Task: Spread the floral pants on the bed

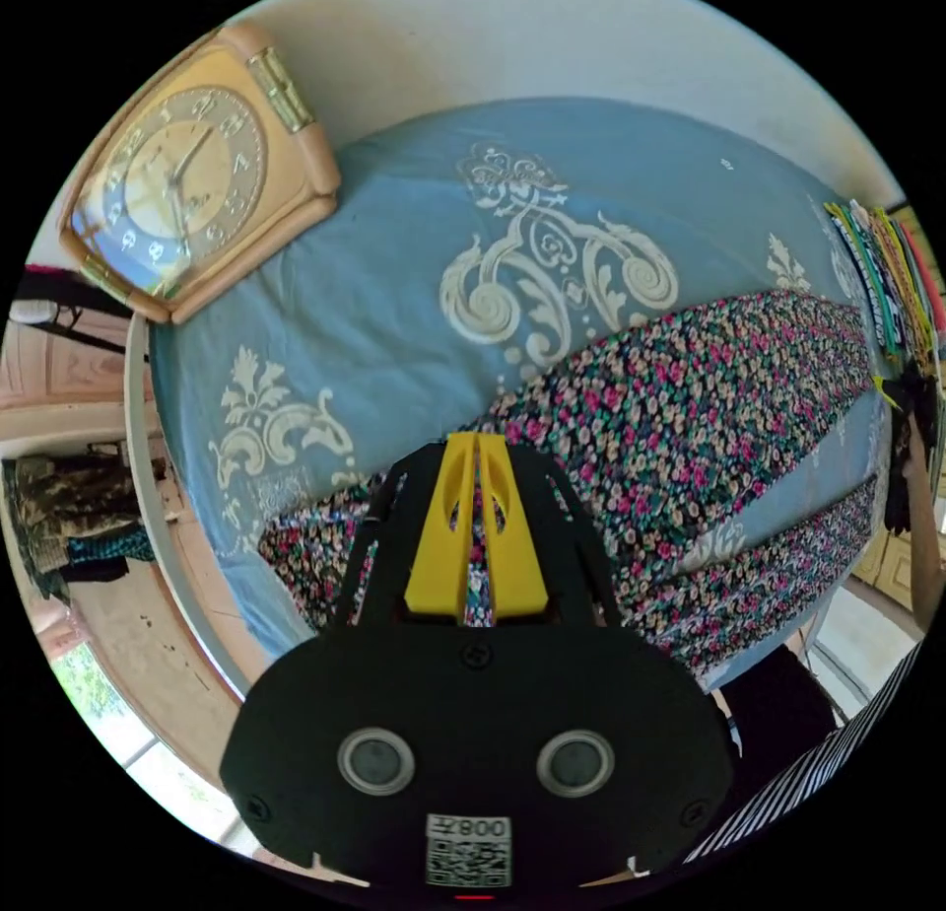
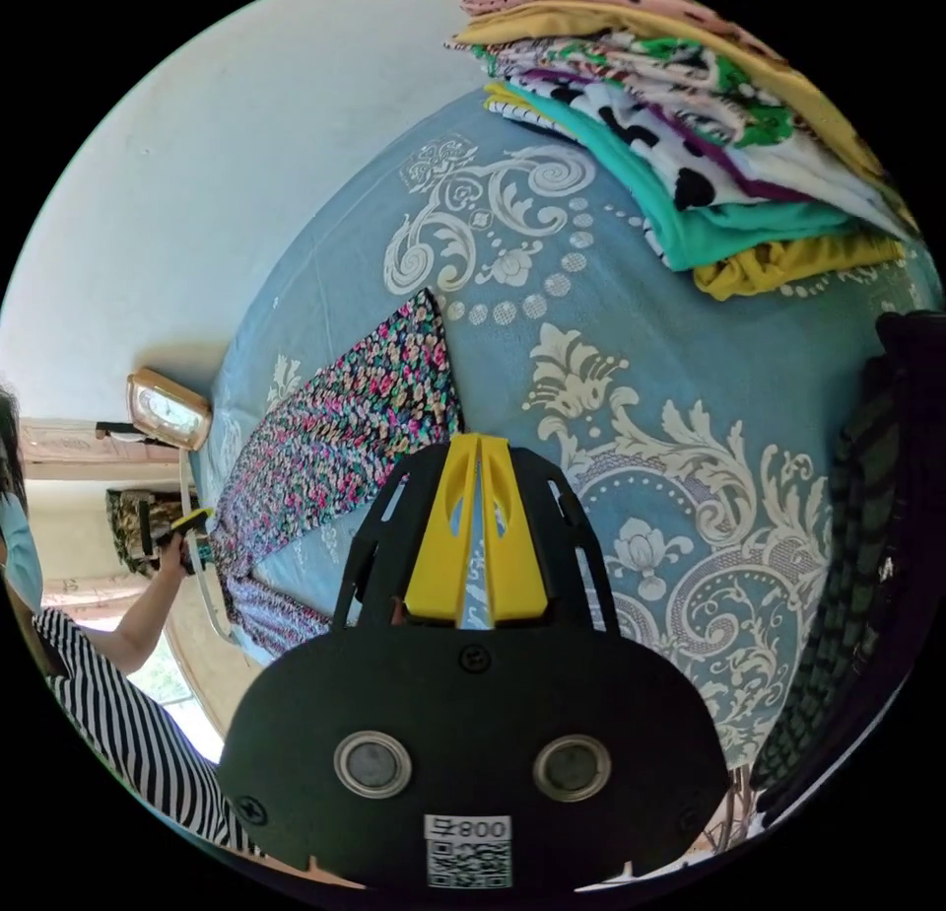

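In the left gripper view, the left hand-held gripper (image 1: 477, 448) is seen with its yellow jaws brought nearly together, and floral fabric shows in the slit between them, so the waist end of the floral pants (image 1: 690, 408) is pinched there. The pants are laid across the blue patterned bed (image 1: 394, 260), with two legs running away from the gripper toward a stack of folded clothes (image 1: 887, 270) at the far end of the bed. A clock (image 1: 187, 172) is propped at the corner of the bed, on the side away from the stack. Beside the stack, the right hand-held gripper (image 1: 890, 388) is glimpsed at the pants' far end, held by a forearm. In the right gripper view, the right hand-held gripper (image 2: 479, 448) is seen with its jaws close together, only a thin gap being left; whether anything is gripped cannot be told. The floral pants (image 2: 345, 438) are stretched over the bed (image 2: 788, 359) from just beside this gripper toward the clock (image 2: 168, 410). The stack of folded clothes (image 2: 690, 162) lies on the bed, well apart from the pants. Near the clock, the left hand-held gripper (image 2: 187, 523) is held by a person in a striped top (image 2: 128, 724).
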Demonstrator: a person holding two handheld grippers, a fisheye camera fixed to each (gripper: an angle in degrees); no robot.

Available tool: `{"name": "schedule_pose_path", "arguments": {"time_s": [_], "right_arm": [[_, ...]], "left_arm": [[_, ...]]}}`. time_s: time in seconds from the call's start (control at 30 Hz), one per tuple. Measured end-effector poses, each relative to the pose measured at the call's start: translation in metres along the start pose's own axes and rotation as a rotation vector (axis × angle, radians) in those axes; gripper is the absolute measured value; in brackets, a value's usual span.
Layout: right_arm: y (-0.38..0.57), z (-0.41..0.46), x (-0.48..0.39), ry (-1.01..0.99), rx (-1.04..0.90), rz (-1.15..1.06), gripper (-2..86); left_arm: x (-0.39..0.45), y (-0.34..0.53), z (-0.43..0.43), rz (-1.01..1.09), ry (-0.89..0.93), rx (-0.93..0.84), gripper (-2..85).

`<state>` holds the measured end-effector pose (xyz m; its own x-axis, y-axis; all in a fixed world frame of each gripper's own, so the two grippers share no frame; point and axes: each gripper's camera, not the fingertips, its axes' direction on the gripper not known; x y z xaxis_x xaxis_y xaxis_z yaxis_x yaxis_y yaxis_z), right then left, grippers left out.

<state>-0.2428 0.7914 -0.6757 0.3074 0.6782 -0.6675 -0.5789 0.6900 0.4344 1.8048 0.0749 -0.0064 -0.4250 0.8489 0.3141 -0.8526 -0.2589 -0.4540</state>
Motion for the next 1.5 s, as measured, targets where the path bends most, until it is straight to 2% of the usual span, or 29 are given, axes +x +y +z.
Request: {"name": "schedule_pose_path", "arguments": {"time_s": [0.1, 0.17, 0.23, 0.37, 0.43, 0.57, 0.63, 0.77, 0.87, 0.97, 1.03, 1.1, 1.17, 1.3, 1.4, 1.5], "right_arm": [[0.002, 0.01, -0.015, 0.013, 0.04, 0.012, 0.0], [0.001, 0.024, -0.034, -0.018, 0.027, -0.017, 0.0], [-0.001, 0.035, -0.053, -0.003, 0.021, -0.055, 0.0], [-0.006, 0.07, -0.117, -0.034, -0.016, -0.252, 0.0], [-0.008, 0.094, -0.15, -0.044, -0.059, -0.353, 0.0], [-0.016, 0.166, -0.212, 0.031, -0.192, -0.505, -0.1], [-0.019, 0.193, -0.224, 0.108, -0.234, -0.506, -0.2], [-0.017, 0.21, -0.235, 0.077, -0.181, -0.456, 0.0], [-0.002, 0.221, -0.251, 0.064, -0.14, -0.467, 0.0], [0.019, 0.246, -0.277, 0.021, -0.152, -0.524, 0.0], [0.029, 0.275, -0.292, 0.046, -0.217, -0.564, 0.1], [0.034, 0.311, -0.302, 0.101, -0.322, -0.581, 0.1], [0.033, 0.322, -0.312, 0.075, -0.276, -0.572, 0.2], [0.057, 0.332, -0.342, 0.057, -0.263, -0.669, 0.8], [0.112, 0.359, -0.385, -0.105, -0.4, -0.813, 2.2], [0.191, 0.407, -0.435, -0.249, -0.624, -0.963, 5.4]], "left_arm": [[-0.046, 0.021, 0.011, -0.108, -0.053, -0.086, 0.2], [-0.076, 0.028, -0.001, -0.19, -0.062, -0.044, 0.2], [-0.113, 0.041, -0.021, -0.267, 0.007, 0.016, 0.2], [-0.148, 0.088, -0.047, -0.286, -0.003, 0.05, 0.2], [-0.17, 0.127, -0.05, -0.324, 0.058, 0.056, 0.2], [-0.212, 0.154, -0.033, -0.404, 0.062, -0.043, 0.1], [-0.241, 0.17, -0.045, -0.458, 0.105, 0.011, 0.1], [-0.266, 0.215, -0.068, -0.422, 0.096, 0.054, 0.1], [-0.289, 0.283, -0.081, -0.492, 0.15, 0.079, 0.2], [-0.308, 0.355, -0.081, -0.567, 0.164, 0.053, 0.2], [-0.325, 0.395, -0.062, -0.611, 0.168, -0.059, 0.3], [-0.342, 0.417, -0.062, -0.631, 0.227, 0.006, 0.4], [-0.36, 0.433, -0.067, -0.669, 0.286, 0.011, 0.5], [-0.377, 0.493, -0.102, -0.662, 0.265, 0.112, 1.4], [-0.384, 0.558, -0.111, -0.749, 0.331, 0.139, 3.0], [-0.392, 0.616, -0.103, -0.868, 0.374, 0.114, 5.4]]}}
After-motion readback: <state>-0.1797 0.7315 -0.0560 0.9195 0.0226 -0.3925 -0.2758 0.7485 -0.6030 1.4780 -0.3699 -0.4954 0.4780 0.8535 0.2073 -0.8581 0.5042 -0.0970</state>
